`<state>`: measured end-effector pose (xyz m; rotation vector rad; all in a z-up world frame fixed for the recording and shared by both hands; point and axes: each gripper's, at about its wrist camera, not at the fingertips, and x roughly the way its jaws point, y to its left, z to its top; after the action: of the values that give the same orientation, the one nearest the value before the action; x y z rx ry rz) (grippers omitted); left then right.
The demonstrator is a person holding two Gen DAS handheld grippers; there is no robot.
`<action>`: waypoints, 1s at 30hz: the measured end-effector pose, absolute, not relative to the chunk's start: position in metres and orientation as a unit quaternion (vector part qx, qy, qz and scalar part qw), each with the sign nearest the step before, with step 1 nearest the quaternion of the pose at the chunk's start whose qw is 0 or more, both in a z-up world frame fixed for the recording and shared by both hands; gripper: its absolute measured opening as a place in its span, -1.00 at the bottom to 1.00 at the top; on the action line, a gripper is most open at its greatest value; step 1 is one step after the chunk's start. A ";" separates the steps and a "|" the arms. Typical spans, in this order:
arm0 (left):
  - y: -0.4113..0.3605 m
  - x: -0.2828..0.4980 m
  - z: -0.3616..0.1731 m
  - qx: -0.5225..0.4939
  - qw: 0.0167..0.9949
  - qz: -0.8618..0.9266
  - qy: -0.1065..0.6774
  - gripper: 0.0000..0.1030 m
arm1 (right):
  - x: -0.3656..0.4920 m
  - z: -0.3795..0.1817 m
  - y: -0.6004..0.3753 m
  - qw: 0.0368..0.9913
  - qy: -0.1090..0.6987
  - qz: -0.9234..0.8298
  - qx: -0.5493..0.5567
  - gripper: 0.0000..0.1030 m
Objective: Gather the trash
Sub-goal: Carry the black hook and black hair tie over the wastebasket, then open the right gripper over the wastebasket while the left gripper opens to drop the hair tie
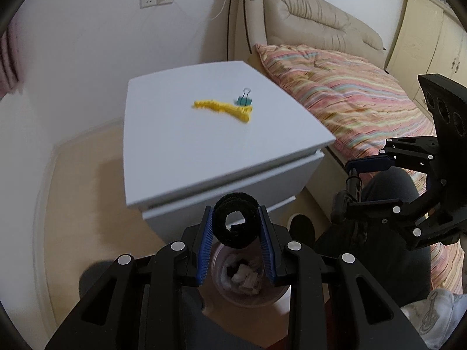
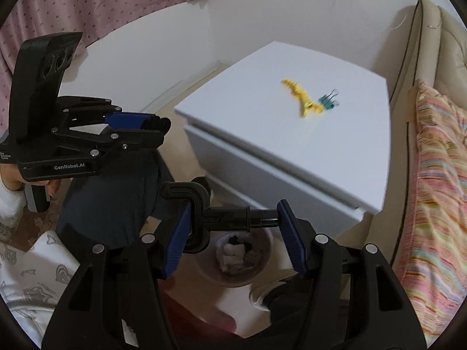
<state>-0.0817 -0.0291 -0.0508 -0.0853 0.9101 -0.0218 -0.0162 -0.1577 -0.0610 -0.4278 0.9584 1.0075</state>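
Both my tongs tilt steeply down over the trash bin on the floor in front of the white nightstand. My left gripper is clamped on one roll of black velcro tape, right above the bin. My right gripper is squeezed on one black bracket-looking piece, held sideways over the same bin. Two things sit on the nightstand top: one yellow ribbed strip and one teal binder clip, touching each other.

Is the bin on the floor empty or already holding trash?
Holding trash: the bin shows white and dark scraps inside, seen below both grippers.
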 end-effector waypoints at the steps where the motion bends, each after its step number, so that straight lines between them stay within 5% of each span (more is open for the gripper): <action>1: -0.028 -0.084 -0.052 -0.044 0.897 -0.009 0.440 -0.42 | -0.018 -0.064 -0.156 0.743 0.441 0.463 -0.197 0.15; 6: -0.018 -0.093 -0.053 -0.052 0.896 0.002 0.442 -0.42 | -0.024 -0.071 -0.147 0.732 0.446 0.475 -0.197 0.16; 8: -0.016 -0.093 -0.052 -0.052 0.896 0.004 0.441 -0.42 | -0.022 -0.073 -0.144 0.732 0.448 0.475 -0.195 0.71; 9: -0.015 -0.093 -0.051 -0.052 0.896 0.004 0.440 -0.42 | -0.021 -0.072 -0.144 0.735 0.445 0.473 -0.194 0.76; 30: -0.036 -0.084 -0.053 -0.038 0.891 -0.037 0.450 -0.42 | -0.007 -0.061 -0.166 0.769 0.448 0.426 -0.165 0.94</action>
<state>-0.0844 -0.0365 -0.0534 -0.0792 0.9348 -0.0771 -0.0070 -0.1659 -0.0607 -0.3582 0.9712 0.9236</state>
